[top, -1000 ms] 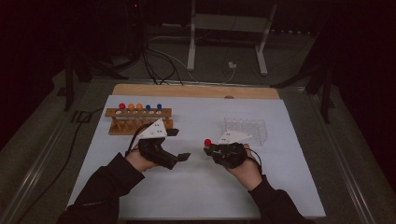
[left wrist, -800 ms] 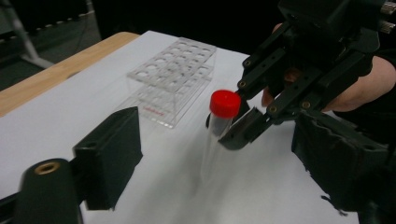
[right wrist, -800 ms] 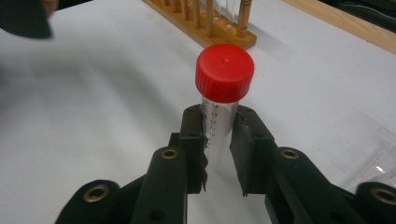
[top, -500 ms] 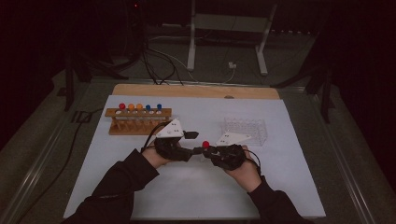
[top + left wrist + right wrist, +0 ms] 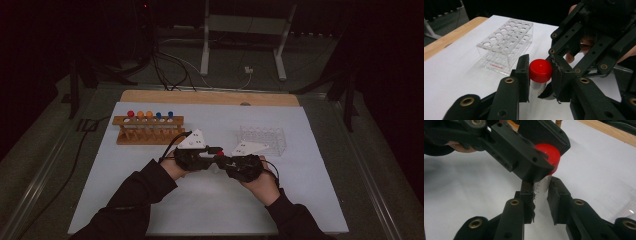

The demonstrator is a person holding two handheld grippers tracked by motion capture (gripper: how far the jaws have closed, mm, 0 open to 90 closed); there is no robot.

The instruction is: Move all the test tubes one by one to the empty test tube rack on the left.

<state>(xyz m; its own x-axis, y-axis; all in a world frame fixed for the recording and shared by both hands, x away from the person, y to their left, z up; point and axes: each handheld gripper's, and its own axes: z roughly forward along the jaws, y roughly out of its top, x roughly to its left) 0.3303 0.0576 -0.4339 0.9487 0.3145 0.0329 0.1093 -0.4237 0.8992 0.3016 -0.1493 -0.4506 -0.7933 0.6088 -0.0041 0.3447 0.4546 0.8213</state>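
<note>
1. Tube (image 5: pixel 537 92) with red cap (image 5: pixel 540 70) is held upright between both grippers, centre of the high view, above the white mat (image 5: pixel 150 200).
2. Right gripper (image 5: pixel 541 195) is clamped on the clear tube body, below the cap.
3. Left gripper (image 5: pixel 540 75): jaws have just been closing, cap between them; pads now sit against both sides of the cap, so it's gripping the cap.
4. Handling, my read: light, rigid plastic, smooth wall, so slippery; overclamping may crack or squirt it out. Body grip low, cap grip on the ribbed rim is the right split for twisting.
5. Clear acrylic rack (image 5: pixel 262 140) sits right of centre on the mat, holes empty as far as I can see; wooden rack (image 5: pixel 148 131) at left centre carries five capped tubes, red, orange, blue.
6. Mat is flat and matte, wooden board edge (image 5: pixel 210 97) behind it. Room is dark: cables and a stand's legs on the floor, top of frame.
</note>
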